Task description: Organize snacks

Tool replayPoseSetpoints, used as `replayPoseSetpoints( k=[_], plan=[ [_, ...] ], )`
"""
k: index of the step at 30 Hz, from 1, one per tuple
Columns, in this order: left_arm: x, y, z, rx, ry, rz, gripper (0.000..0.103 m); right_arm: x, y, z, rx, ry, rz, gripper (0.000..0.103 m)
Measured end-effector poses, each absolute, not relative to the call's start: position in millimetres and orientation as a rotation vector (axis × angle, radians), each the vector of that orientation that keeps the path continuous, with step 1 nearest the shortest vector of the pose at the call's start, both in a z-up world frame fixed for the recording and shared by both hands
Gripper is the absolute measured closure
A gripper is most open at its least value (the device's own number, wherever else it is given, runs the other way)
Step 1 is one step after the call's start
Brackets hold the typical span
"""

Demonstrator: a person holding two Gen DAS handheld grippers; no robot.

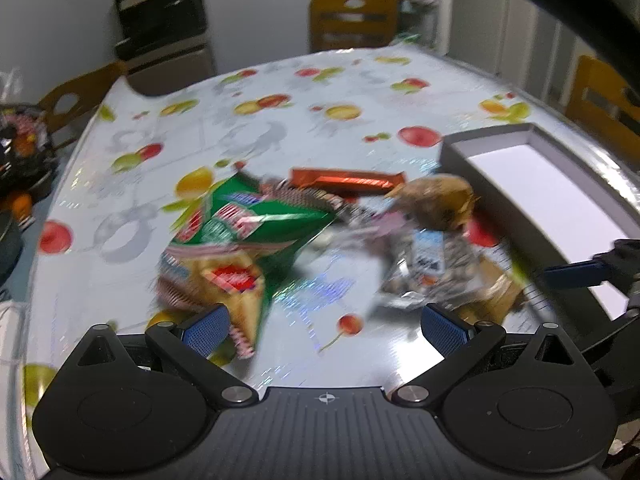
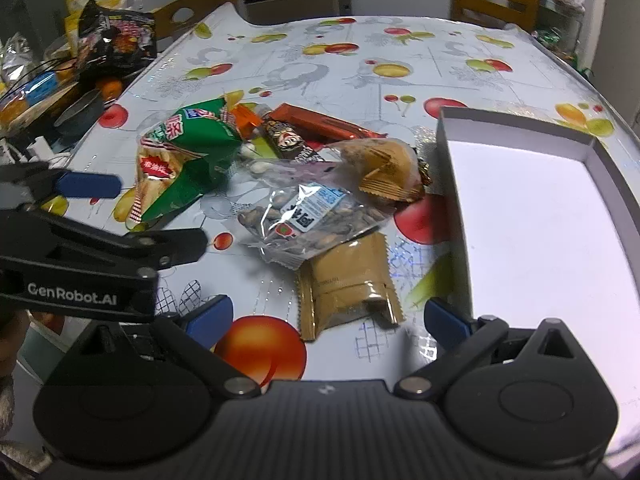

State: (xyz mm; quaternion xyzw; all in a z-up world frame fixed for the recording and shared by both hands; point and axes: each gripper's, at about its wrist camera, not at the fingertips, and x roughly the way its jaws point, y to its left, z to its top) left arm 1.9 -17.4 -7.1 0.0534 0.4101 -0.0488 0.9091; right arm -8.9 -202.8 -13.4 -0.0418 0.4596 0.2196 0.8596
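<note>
**Snack sorting yet to begin**

On the fruit-print bench (image 2: 360,60), the grey box (image 2: 528,216) sits empty beside a heap of snacks: green bag (image 2: 188,148), seed packet (image 2: 308,216), tan sachet (image 2: 348,284). Left claw (image 1: 324,326) and right claw (image 2: 328,320) both hang released, holding nothing.

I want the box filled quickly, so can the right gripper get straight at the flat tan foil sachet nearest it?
Probably yes. The right gripper is open, and the flat tan foil sachet lies just ahead, its near end bare; only its far end sits under the clear seed bag.
</note>
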Motion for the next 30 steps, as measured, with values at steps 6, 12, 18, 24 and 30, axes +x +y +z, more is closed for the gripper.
replayPoseSetpoints(
  k=[6,12,18,24,30],
  plan=[
    [9.8,-29.0,-7.0,0.067,0.799,-0.224,0.000,-8.0,-202.1,-20.2,-0.128,0.886,0.466,0.000],
    [17.0,-47.6,-9.4,0.141,0.717,-0.272,0.000,-11.5,-198.2,-24.2,-0.167,0.847,0.488,0.000],
    [33.0,-53.6,-18.7,0.095,0.761,-0.313,0.004,-15.1,-192.2,-28.9,-0.207,0.787,0.488,0.010],
    [46.4,-56.1,-32.4,0.072,0.824,-0.325,0.012,-11.7,-185.6,-39.3,-0.228,0.785,0.475,0.020],
    [53.6,-53.7,-41.7,0.020,0.854,-0.346,0.013,-9.2,-182.3,-46.4,-0.220,0.794,0.485,0.022]
  ],
)
